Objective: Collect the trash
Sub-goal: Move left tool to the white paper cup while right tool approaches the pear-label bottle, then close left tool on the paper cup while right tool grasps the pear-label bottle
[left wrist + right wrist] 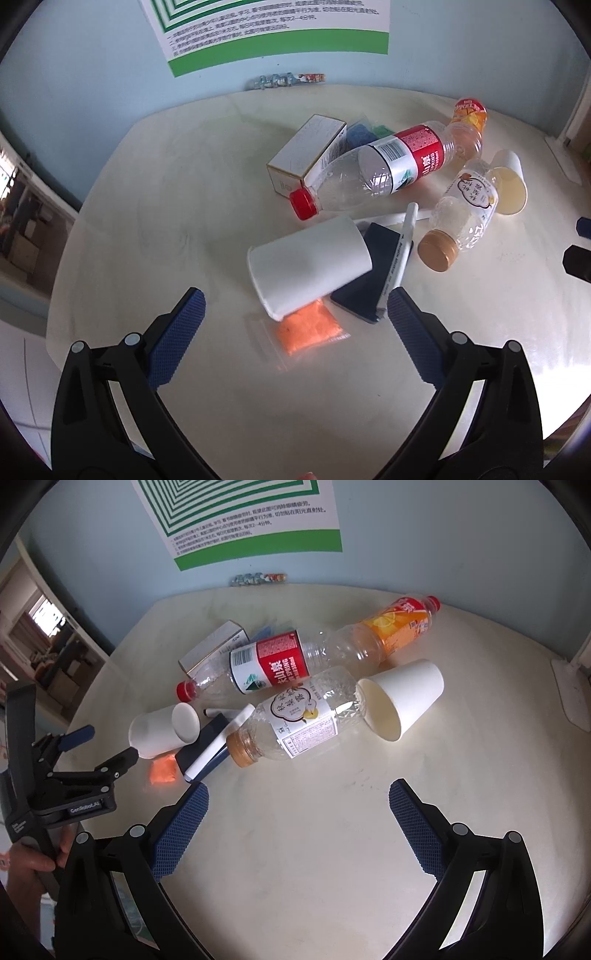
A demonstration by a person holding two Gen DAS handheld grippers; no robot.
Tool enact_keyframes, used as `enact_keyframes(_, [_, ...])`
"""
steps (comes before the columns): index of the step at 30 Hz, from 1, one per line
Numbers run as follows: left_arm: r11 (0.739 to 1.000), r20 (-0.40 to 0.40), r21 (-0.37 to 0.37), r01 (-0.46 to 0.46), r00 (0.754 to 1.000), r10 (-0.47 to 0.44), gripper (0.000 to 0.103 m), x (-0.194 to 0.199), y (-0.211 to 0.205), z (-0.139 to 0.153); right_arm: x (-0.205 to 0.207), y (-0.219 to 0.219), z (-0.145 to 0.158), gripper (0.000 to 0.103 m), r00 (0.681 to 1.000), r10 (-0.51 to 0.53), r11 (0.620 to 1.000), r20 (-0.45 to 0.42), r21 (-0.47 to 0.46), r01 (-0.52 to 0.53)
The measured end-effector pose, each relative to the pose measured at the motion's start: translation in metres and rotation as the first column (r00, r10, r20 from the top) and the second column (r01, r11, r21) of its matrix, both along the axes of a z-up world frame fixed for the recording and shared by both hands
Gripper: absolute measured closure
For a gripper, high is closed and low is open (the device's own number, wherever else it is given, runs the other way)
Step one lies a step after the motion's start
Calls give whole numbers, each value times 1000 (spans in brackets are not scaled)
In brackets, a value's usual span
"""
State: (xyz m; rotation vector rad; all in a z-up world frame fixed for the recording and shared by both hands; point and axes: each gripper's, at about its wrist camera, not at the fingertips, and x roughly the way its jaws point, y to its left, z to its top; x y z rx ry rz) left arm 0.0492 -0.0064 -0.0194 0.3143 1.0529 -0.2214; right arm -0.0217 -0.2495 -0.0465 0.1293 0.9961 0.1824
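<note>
Trash lies heaped on a cream table [166,206]. A white paper cup [308,258] lies on its side just ahead of my open left gripper [293,306], resting on an orange sachet [308,326]. Behind it lie a red-capped bottle [369,170], a gold-capped bottle [461,214], an orange-labelled bottle [467,118], a carton [306,151] and a second cup [508,181]. My right gripper [297,797] hangs open, short of the gold-capped bottle [295,720] and the open-mouthed cup [402,701]. The left gripper [110,744] shows at the left, next to the white cup [162,727].
A white marker [400,251] lies across a dark blue eraser block [369,273]. A green-and-white poster [273,29] hangs on the pale blue wall. A white stand [572,690] sits at the table's right edge. A hand [33,856] holds the left gripper's handle.
</note>
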Motion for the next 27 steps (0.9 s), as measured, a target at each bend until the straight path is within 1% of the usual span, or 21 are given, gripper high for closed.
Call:
enact_keyframes(1, [1000, -1, 6, 11, 1000, -11, 6, 4, 0, -1, 3, 1, -1, 6, 1000, 0, 1000, -5, 0, 0])
enact_keyframes(4, [999, -28, -5, 32, 999, -32, 6, 17, 2, -6, 10, 7, 0, 6, 1000, 19, 1000, -5, 1, -19])
enact_keyframes(7, [999, -63, -24, 31, 997, -33, 6, 26, 7, -13, 18, 15, 2, 6, 999, 46, 999, 0, -17, -46])
enact_keyframes(9, [999, -86, -45, 23, 996, -27, 6, 32, 11, -19, 26, 18, 1, 6, 999, 46, 999, -12, -5, -46])
enact_keyframes(12, [993, -141, -115, -21, 990, 5, 6, 41, 20, -29, 41, 17, -4, 6, 999, 16, 999, -50, 41, -14])
enact_keyframes(14, [980, -183, -188, -62, 983, 27, 7, 46, 28, -35, 48, 19, -9, 6, 998, -2, 999, -66, 49, 5])
enact_keyframes(17, [960, -196, -268, -79, 980, 26, 8, 50, 34, -39, 60, 22, -16, 6, 995, -20, 998, -93, 51, 25])
enact_keyframes(18, [956, -196, -283, -79, 980, 24, 12, 52, 35, -41, 64, 22, -18, 6, 995, -24, 998, -101, 56, 30])
enact_keyframes(19, [953, -203, -294, -76, 979, 16, 21, 54, 33, -42, 67, 22, -20, 6, 994, -29, 998, -109, 59, 35])
enact_keyframes(21, [949, -223, -312, -53, 975, -19, 32, 57, 30, -46, 72, 22, -23, 6, 992, -35, 997, -119, 61, 43])
enact_keyframes(25, [952, -241, -305, -1, 967, -76, 60, 59, 17, -52, 82, 20, -27, 6, 990, -47, 996, -135, 71, 57])
enact_keyframes(26, [953, -243, -301, 10, 966, -87, 65, 59, 16, -53, 84, 19, -28, 6, 989, -50, 995, -139, 77, 61])
enact_keyframes(27, [954, -243, -298, 25, 965, -101, 78, 58, 13, -55, 86, 18, -29, 6, 988, -54, 994, -144, 84, 66])
